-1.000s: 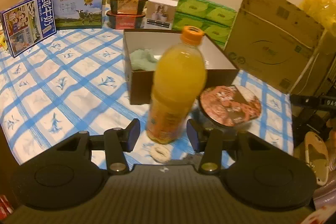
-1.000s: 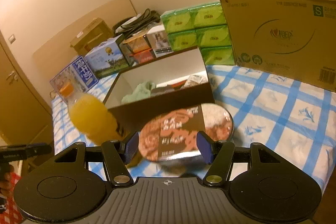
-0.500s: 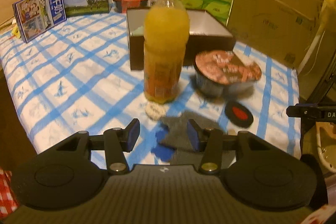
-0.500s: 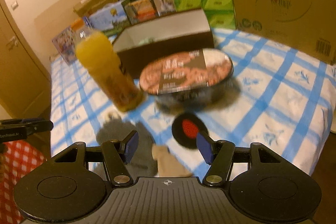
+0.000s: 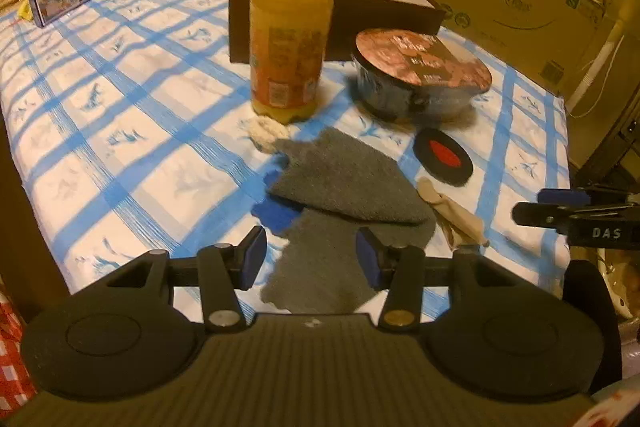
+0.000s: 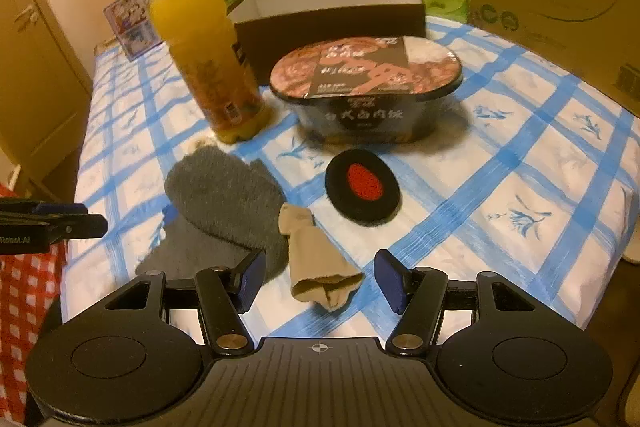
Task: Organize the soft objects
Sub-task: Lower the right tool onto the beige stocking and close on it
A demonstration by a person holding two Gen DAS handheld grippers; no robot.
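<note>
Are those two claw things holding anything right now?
No. The left gripper hangs open above the grey cloth; the right gripper hangs open above the beige sock.

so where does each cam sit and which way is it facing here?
Left wrist: on the left gripper, tilted down over the grey cloth; its own open fingers show, plus the other gripper's tip at right.
Right wrist: on the right gripper, tilted down over the beige sock; open fingers show, other gripper's tip at left.
Shared: juice bottle, noodle bowl, black-and-red pad, brown box.
</note>
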